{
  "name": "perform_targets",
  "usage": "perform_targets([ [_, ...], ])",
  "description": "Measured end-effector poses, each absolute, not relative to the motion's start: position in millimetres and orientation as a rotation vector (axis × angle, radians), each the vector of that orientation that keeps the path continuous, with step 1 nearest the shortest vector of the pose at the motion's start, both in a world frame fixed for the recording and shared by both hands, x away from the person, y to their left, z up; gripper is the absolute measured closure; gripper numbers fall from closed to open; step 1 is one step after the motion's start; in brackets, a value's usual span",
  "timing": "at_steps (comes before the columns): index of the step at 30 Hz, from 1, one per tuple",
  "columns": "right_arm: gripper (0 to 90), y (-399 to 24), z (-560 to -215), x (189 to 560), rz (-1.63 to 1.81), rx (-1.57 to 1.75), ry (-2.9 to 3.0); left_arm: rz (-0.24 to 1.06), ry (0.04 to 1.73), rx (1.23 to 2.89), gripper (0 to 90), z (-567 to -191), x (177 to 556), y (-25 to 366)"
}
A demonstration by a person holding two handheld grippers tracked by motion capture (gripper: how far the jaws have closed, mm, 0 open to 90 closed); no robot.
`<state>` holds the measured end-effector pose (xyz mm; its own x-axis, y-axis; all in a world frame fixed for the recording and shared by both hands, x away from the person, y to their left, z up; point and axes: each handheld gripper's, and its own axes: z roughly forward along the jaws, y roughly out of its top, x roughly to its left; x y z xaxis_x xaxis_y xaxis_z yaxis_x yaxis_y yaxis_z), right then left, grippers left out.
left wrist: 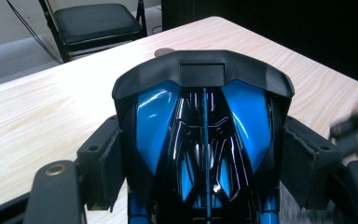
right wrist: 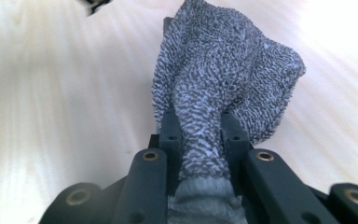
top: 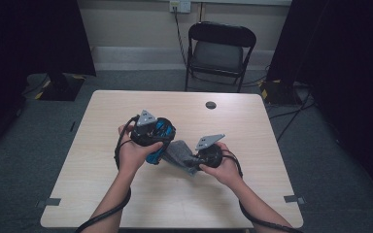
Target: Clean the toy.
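The left gripper (top: 153,133) sits near the middle of the table (top: 102,170), slightly toward the left edge, and its fingers (left wrist: 105,163) are clamped on the two sides of a glossy blue and black toy car (left wrist: 205,140). In the left gripper view the pads press against the car's flanks and its black spoiler-like end points away from the camera toward the far right corner of the table. The car is held above the tabletop, between the person's left hand (top: 133,155) and the centre of the table.

Just to the right of it, the right gripper (top: 194,160) has its fingers (right wrist: 170,135) closed tight on a bunched grey cloth (right wrist: 223,79). The cloth rises out of the pinch in a gathered fold and spreads into a loose lobe beyond the fingertips. In the high view the cloth (top: 179,155) lies between the two grippers, touching or nearly touching the car; which of the two cannot be told.

The table is bare wood on every side of the work: a broad strip toward the far edge, broken by a small dark round cap (top: 211,105), open stretches to the left and right edges, and a band along the near edge crossed by the person's forearms. A black folding chair (top: 218,51) stands beyond the far edge.
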<state>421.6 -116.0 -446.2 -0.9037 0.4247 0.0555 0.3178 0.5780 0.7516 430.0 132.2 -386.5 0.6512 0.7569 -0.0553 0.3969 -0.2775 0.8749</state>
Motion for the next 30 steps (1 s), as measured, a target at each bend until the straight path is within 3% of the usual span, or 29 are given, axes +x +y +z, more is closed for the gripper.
perform_targets([
  [15, 76.1, -144.5, -412.8, 446.8, 1.267, 0.763, 2.542, 0.435, 0.871, 1.956, 25.5, -402.2, 414.3, 126.3],
  [30, 76.0, -127.8, -402.6, 441.8, 1.318, 0.695, 2.559, 0.43, 0.866, 1.979, 25.5, -410.0, 419.6, 111.3],
])
